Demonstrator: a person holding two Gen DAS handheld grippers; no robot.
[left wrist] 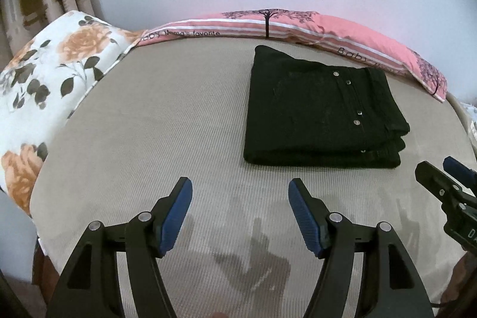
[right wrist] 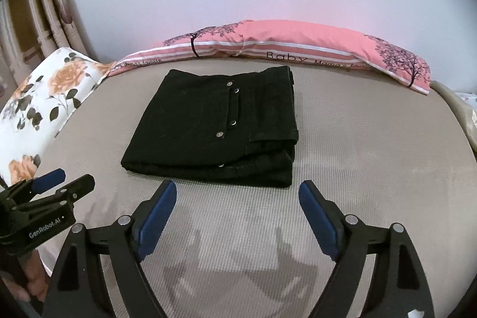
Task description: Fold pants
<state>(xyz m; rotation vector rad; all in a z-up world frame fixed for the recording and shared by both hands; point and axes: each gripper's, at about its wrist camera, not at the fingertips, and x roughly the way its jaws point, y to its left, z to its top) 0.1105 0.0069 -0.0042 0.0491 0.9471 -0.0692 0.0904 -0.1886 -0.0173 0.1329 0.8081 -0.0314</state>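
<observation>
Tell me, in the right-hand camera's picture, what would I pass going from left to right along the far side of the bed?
Curtain → floral pillow → black folded pants → far end of the pink bolster with the tree print.

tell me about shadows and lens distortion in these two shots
Left wrist view: the left claw casts a dark shadow on the grey bed cover; the pink bolster bows with the fisheye. Right wrist view: a similar shadow under the right claw; corners go black.
</observation>
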